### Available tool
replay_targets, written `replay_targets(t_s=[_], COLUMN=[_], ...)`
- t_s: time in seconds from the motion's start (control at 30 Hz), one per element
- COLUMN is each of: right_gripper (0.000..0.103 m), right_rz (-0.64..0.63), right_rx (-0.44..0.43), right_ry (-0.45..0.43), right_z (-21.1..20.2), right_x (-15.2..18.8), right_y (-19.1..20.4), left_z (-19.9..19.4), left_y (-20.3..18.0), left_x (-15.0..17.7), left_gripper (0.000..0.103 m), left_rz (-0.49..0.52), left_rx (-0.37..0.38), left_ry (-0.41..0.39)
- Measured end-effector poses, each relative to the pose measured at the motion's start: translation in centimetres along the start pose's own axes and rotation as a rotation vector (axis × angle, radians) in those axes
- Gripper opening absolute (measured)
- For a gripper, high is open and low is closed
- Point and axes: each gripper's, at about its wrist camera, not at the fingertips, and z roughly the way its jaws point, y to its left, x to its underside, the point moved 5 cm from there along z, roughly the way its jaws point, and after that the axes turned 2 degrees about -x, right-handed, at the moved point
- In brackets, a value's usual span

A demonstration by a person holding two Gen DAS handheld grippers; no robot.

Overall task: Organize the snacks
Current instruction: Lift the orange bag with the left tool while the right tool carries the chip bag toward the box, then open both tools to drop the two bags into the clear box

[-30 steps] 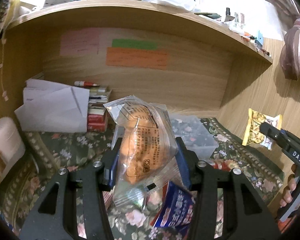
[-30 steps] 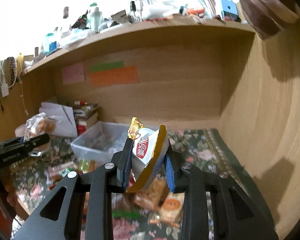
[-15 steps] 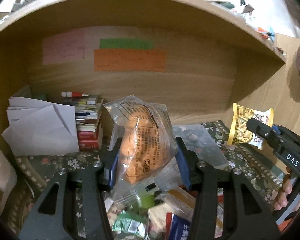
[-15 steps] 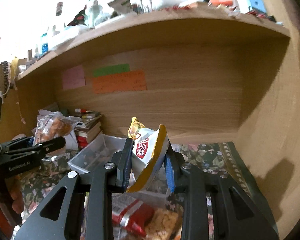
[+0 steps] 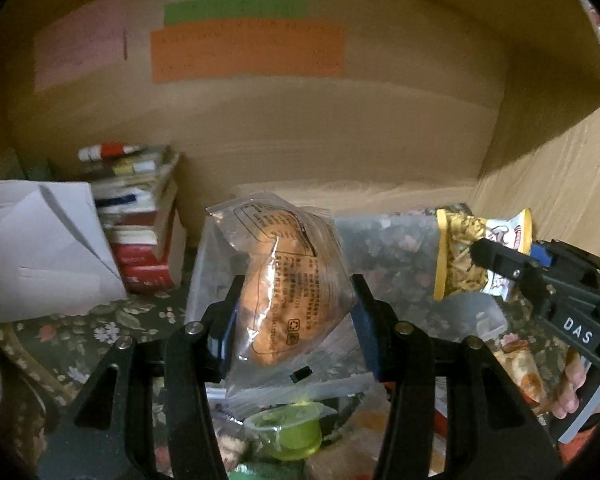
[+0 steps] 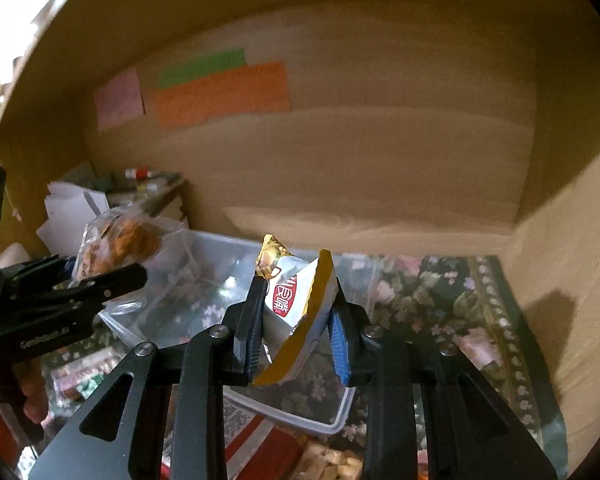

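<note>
My left gripper [image 5: 294, 322] is shut on a clear bag with an orange bun [image 5: 288, 288] and holds it above the near edge of a clear plastic bin [image 5: 384, 240]. My right gripper [image 6: 296, 330] is shut on a yellow and white snack packet [image 6: 296, 300] and holds it over the same bin [image 6: 204, 280]. In the left wrist view the right gripper [image 5: 500, 268] and its packet [image 5: 460, 260] hang at the right of the bin. In the right wrist view the left gripper [image 6: 112, 280] and its bag [image 6: 116, 240] hang at the left.
Loose snacks lie on the flowered cloth [image 6: 440, 300] in front of the bin, among them a green jelly cup [image 5: 288, 428]. A stack of books [image 5: 140, 232] and folded white paper [image 5: 40, 248] stand at the left. Wooden walls close the back and right.
Both grippers have moved forward and into the alcove with their packets, and now hang over the clear bin. The view has darkened under the shelf.
</note>
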Motion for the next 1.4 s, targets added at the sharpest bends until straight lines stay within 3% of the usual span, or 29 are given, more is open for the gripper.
replay_targets(t_s=[0.17, 0.37, 0.47, 0.6, 0.83, 1.0, 1.2, 1.4], right_gripper=[0.027, 0.029, 0.039, 0.055, 0.063, 0.076, 0.082, 0.082], right_rz=[-0.009, -0.022, -0.028, -0.037, -0.040, -0.068, -0.079, -0.049], right_rx=[-0.008, -0.013, 0.005, 0.036, 0.064, 0.116, 0.151, 0.184], right_ry=[0.064, 0.081, 0.075, 0.037, -0.034, -0.095, -0.132, -0.115], right_z=[2.1, 2.6, 2.6, 1.4, -1.9, -4.7, -7.6, -9.1], right_x=[0.7, 1.2, 1.0, 0.6, -0.3, -0.4, 0.6, 2.3], right_y=[0.1, 0.3, -0.1, -0.4, -0.6, -0.5, -0.7, -1.9], left_z=[2.1, 2.2, 1.7, 0.2, -3.3, -5.8, -7.7, -7.9], left_y=[-0.3, -1.1, -1.3, -1.2, 0.1, 1.3, 2.8, 4.7], left_x=[0.2, -0.1, -0.5, -0.7, -0.6, 0.2, 2.2, 5.5], left_gripper=[0.050, 0.056, 0.059, 0.063, 0.068, 0.072, 0.075, 0.078], left_rz=[0.005, 0.040, 0.047, 0.042, 0.021, 0.005, -0.001, -0.003], left_rx=[0.017, 0.011, 0.013, 0.020, 0.019, 0.006, -0.018, -0.050], left_ry=[0.062, 0.042, 0.029, 0.010, -0.044, -0.074, -0.078, -0.023])
